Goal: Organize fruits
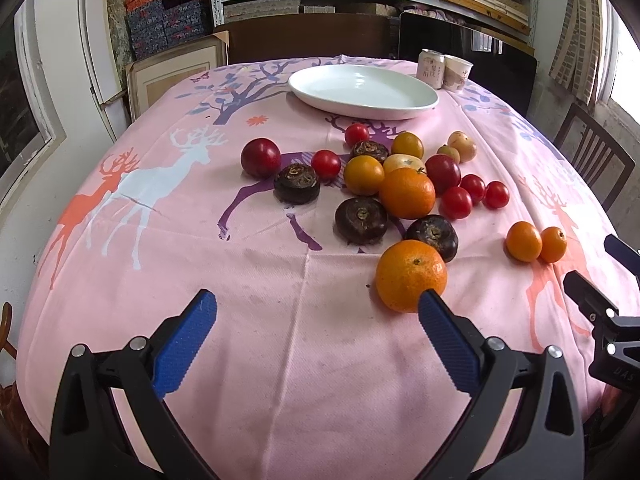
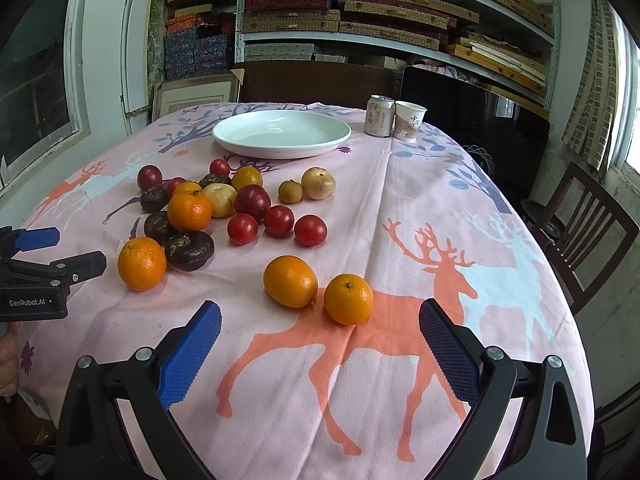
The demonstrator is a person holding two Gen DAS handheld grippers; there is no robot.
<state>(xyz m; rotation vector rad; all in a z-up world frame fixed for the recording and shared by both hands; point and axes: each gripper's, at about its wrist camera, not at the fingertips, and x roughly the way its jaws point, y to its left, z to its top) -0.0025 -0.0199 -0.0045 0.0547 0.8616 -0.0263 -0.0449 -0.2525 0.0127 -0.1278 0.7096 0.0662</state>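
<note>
Both grippers hover wide open and empty at the near edge, left gripper [image 1: 318,300] beside an orange [image 1: 411,275], right gripper [image 2: 320,312] before two oranges [image 2: 348,298], fruit loose short of the empty far plate [image 1: 362,90], likely for sorting.

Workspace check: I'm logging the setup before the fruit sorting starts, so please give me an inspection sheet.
Surface: table under a pink deer-print cloth, creased.
Job's things: loose fruit clustered mid-table; two oranges apart, nearest the right gripper; white plate empty, at the far side.
Clutter: can and paper cup beside the plate.
Grippers: left gripper open, holding nothing; right gripper open, holding nothing.
Cables: nothing seen.
Surroundings: shelves of boxes behind; wooden chair at right.
</note>
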